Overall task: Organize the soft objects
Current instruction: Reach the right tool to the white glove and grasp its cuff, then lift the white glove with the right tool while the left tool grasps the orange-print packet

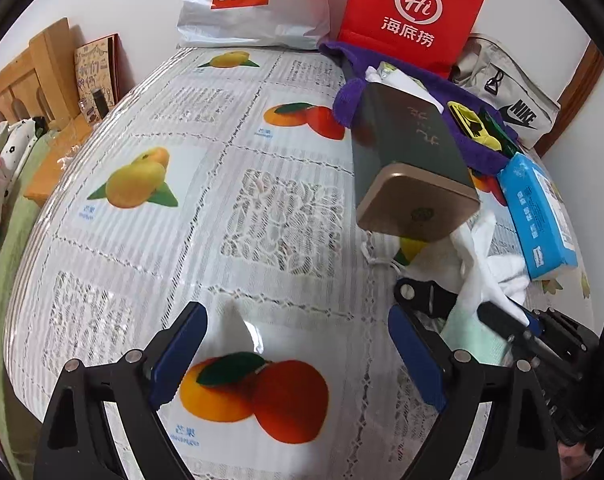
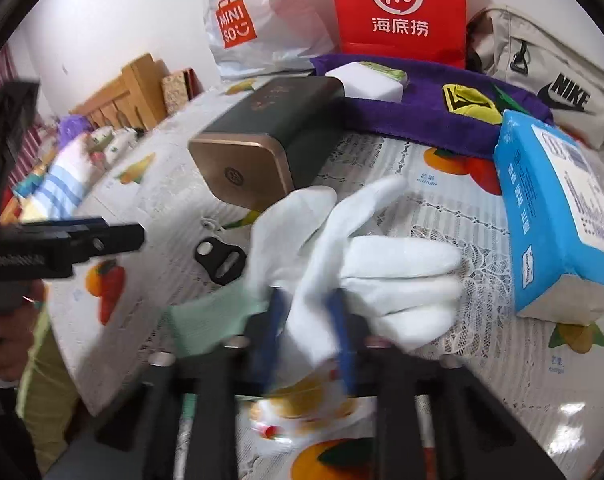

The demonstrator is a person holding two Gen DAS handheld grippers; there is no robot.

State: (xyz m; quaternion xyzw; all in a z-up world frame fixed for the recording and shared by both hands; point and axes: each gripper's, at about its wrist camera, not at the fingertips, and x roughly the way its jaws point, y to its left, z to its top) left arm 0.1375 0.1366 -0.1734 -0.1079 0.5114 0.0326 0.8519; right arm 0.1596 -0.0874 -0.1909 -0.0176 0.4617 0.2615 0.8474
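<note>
pick-up step: right gripper (image 2: 308, 332) is clamped on the white glove (image 2: 354, 256), at five o'clock from the tin (image 2: 261, 148); left gripper (image 1: 297, 356) hangs wide and empty. next, lift it clear of the table (image 2: 454, 208).

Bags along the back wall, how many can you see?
3. The white plastic Miniso bag is on the left, the red paper Haidilao bag in the middle, the beige fabric Nike bag on the right. Others may be hidden behind them.
</note>
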